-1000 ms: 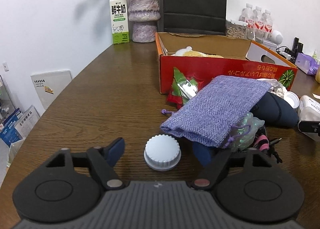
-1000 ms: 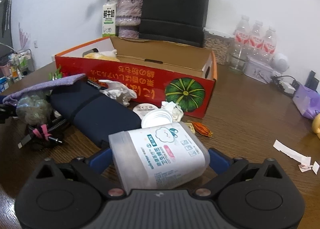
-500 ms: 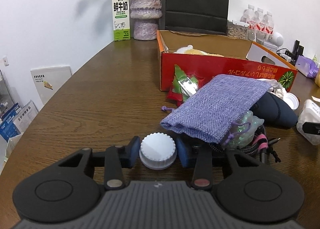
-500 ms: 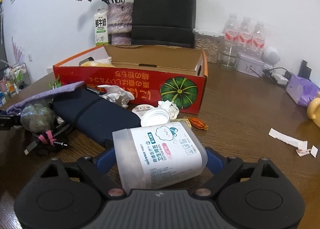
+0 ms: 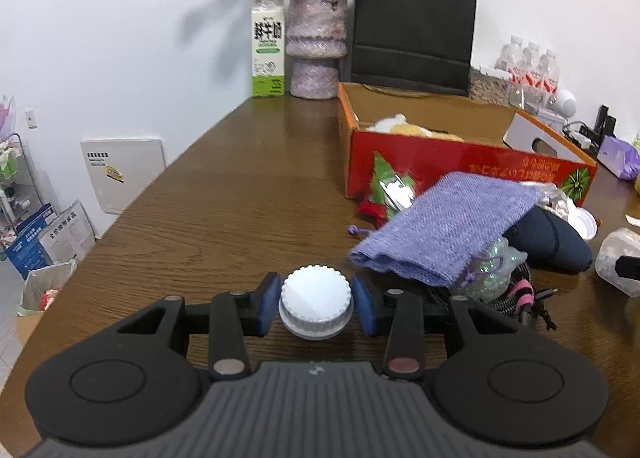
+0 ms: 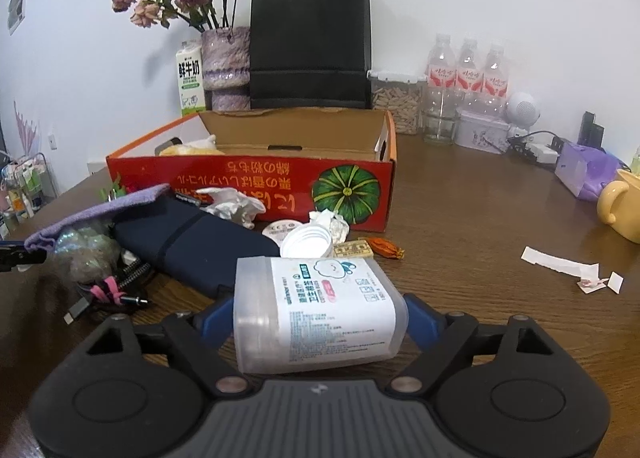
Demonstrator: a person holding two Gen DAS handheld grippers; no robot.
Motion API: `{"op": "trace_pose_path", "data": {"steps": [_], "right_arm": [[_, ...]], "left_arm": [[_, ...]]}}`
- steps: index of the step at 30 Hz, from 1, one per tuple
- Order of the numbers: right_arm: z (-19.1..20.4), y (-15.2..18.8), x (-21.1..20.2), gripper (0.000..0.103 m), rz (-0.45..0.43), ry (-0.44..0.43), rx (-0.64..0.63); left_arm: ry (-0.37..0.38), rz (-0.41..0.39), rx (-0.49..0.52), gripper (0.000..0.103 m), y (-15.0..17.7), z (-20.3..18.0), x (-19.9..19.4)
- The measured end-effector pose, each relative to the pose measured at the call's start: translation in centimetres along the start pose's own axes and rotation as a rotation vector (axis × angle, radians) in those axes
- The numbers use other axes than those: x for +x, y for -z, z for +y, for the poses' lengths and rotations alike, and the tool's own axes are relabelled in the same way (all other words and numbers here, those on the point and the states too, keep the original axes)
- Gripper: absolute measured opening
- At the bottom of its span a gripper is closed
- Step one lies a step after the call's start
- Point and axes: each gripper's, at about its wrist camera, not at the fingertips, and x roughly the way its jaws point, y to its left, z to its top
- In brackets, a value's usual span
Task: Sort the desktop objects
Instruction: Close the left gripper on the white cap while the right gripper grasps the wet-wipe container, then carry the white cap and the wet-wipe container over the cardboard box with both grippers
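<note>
White ribbed lid (image 5: 316,306) now pinched by our left gripper (image 5: 316,308), lifted nr purple pouch (image 5: 444,234); right gripper (image 6: 320,318) holds swab jar (image 6: 316,314) — capping next, prob.

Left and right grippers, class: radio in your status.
Left gripper shut on white cap. Right gripper shut on swab jar. Navy pouch ahead.

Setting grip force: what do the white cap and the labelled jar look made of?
White cap: likely hard plastic, matte, moulded ribbed edge. Labelled jar: apparently translucent frosted plastic with a glossy paper or film label; contents unclear.
</note>
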Motion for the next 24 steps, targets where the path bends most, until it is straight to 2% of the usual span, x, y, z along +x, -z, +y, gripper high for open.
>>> {"op": "trace_pose_path", "data": {"steps": [12,20,24], "right_arm": [[0.2,-1.0,-1.8,0.085,-0.06,0.021,0.001],[0.7,-4.2,-2.5,0.085,-0.145,0.026,-0.03],[1.4,-6.3,-2.0,0.085,-0.192,0.011,-0.052]], "left_arm": [[0.002,-0.065,-0.008,0.041,-1.4,0.5,-1.6],[0.043,-0.146,0.006,0.041,-3.8,-0.4,-2.2],[0.06,-0.199,0.023,0.041,-6.1,-1.4,-2.1]]}}
